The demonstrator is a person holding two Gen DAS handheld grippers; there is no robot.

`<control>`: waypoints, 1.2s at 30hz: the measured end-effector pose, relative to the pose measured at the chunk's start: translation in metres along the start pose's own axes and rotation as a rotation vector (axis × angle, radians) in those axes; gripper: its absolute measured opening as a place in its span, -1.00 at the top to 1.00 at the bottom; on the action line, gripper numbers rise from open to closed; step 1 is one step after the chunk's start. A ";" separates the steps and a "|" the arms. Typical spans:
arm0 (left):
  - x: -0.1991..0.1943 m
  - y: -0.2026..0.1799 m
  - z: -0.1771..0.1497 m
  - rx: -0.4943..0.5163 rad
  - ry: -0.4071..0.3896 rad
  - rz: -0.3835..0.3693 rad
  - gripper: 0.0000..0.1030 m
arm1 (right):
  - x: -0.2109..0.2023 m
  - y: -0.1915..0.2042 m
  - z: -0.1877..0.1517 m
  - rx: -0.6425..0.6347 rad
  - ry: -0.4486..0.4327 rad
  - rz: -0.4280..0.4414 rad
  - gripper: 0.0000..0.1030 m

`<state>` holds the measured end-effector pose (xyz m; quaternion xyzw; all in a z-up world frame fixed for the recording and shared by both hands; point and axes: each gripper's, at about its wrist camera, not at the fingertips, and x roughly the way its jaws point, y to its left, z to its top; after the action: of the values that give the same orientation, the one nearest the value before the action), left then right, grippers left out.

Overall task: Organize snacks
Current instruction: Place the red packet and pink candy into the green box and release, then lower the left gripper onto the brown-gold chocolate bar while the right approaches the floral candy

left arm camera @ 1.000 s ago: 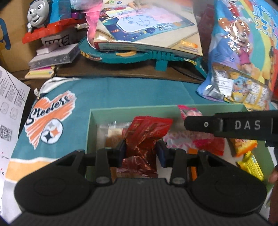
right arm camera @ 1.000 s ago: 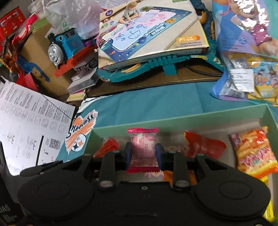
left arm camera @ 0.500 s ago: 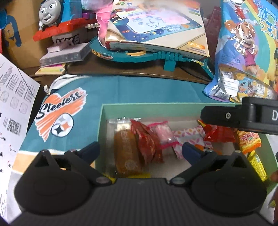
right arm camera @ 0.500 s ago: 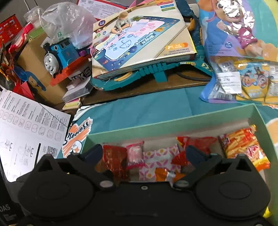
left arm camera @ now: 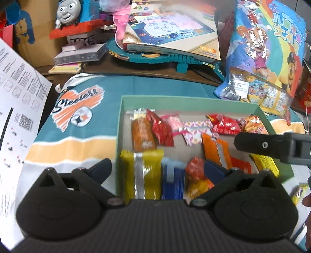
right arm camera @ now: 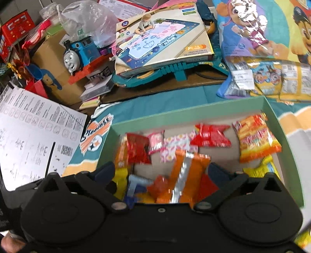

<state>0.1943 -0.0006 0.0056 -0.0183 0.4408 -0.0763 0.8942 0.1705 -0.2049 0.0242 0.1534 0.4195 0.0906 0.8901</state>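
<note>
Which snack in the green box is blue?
The blue packet in the near row of the green box, between the yellow packet and an orange-red one; no other is blue.

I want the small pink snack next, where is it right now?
The pink snack lies in the green box's far row, between the dark red packet and the pink-patterned packet.

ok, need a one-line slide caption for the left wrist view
Open left tongs above a green box of wrapped snacks on a teal Steelers cloth, toy train behind.
</note>
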 end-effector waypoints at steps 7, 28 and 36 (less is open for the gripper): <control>-0.028 0.008 -0.033 0.007 -0.008 -0.010 -1.00 | -0.034 -0.002 -0.038 0.001 -0.003 0.011 -1.00; 0.002 0.047 -0.104 0.012 0.093 0.134 -0.91 | -0.013 -0.010 -0.114 0.001 0.120 -0.014 -1.00; 0.013 0.045 -0.108 -0.002 0.093 0.110 -0.44 | 0.008 0.001 -0.109 -0.092 0.096 -0.042 -0.83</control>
<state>0.1224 0.0460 -0.0749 0.0086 0.4825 -0.0272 0.8754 0.0917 -0.1803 -0.0469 0.0989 0.4601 0.0983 0.8769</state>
